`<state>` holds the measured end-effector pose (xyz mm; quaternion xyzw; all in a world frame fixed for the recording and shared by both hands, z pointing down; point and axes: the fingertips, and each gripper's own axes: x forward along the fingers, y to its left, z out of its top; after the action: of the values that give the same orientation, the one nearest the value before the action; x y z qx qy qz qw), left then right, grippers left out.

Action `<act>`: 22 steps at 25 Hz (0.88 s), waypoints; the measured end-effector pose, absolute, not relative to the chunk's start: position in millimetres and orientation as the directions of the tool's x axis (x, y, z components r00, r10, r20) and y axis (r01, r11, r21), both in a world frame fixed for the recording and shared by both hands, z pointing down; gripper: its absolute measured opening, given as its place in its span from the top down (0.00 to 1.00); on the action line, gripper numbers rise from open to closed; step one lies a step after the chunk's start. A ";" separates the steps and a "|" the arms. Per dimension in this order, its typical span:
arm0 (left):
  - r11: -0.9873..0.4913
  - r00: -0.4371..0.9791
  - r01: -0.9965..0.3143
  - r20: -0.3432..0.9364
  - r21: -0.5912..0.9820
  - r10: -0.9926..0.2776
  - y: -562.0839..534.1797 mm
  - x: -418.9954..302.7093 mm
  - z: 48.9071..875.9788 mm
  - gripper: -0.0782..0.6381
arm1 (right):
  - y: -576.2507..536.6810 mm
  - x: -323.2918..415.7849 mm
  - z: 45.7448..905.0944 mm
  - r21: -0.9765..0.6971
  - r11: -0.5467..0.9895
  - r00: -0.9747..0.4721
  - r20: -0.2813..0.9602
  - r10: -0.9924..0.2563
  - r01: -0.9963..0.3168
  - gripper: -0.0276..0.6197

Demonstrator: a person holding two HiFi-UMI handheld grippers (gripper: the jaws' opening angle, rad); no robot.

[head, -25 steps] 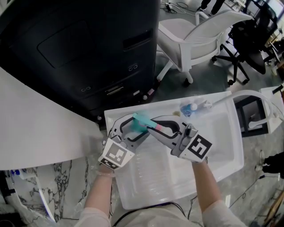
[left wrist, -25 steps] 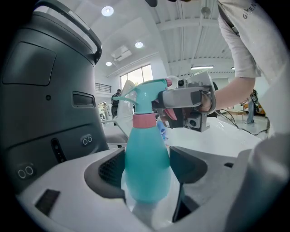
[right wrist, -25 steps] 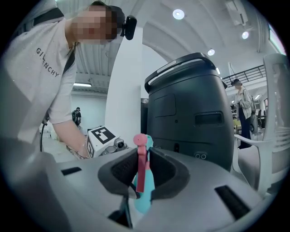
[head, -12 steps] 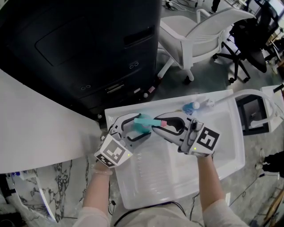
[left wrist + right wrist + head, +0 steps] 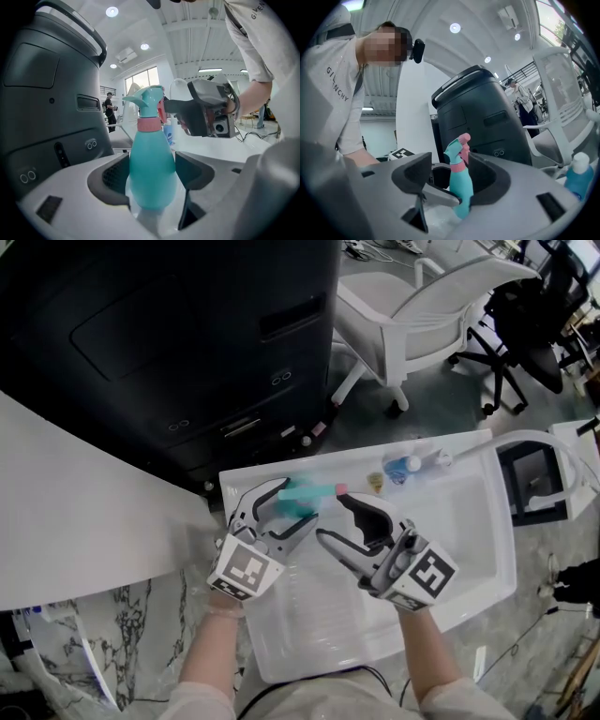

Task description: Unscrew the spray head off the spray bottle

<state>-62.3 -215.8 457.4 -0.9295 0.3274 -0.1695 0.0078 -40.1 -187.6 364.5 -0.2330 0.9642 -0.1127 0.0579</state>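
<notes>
A teal spray bottle (image 5: 298, 496) with a pink collar (image 5: 149, 124) and a teal spray head (image 5: 146, 100) hangs over the white tray (image 5: 469, 549). My left gripper (image 5: 292, 506) is shut on the bottle's body (image 5: 151, 173), with a pad against each side. My right gripper (image 5: 333, 518) stands just right of the bottle, its jaws opening and pressing on nothing. In the right gripper view the bottle (image 5: 461, 187) shows a little beyond those jaws, the spray head (image 5: 457, 150) still sitting on its neck.
At the tray's far edge lie a small blue-capped bottle (image 5: 404, 467) and a yellowish piece (image 5: 375, 482). Beyond the tray stands a big black machine (image 5: 187, 334). A white chair (image 5: 422, 306) and a black chair (image 5: 534, 324) are at the back right. A white counter (image 5: 66, 512) lies left.
My right gripper has let go of the spray head, opened its jaws and drawn back toward me. The left gripper still holds the bottle in nearly the same place.
</notes>
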 end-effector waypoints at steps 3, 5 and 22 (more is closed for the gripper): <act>-0.783 0.728 -0.611 0.304 -0.117 -0.614 -216.6 -63.2 457.3 0.46 | -192.7 -47.2 366.2 -0.251 0.861 -0.881 -0.058 -0.469 -0.442 0.52; -0.785 0.729 -0.607 0.307 -0.124 -0.612 -216.3 -61.8 457.7 0.46 | -194.3 -53.2 364.3 -0.265 0.870 -0.892 -0.071 -0.447 -0.415 0.49; -0.781 0.725 -0.611 0.305 -0.125 -0.617 -215.5 -59.6 458.1 0.46 | -203.6 -68.3 373.8 -0.077 0.841 -0.844 0.079 -0.530 -0.535 0.56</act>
<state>-59.6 -215.5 458.1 -0.9288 0.3306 -0.1673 0.0079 -68.3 -203.6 373.8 -0.2778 0.9590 -0.0483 -0.0273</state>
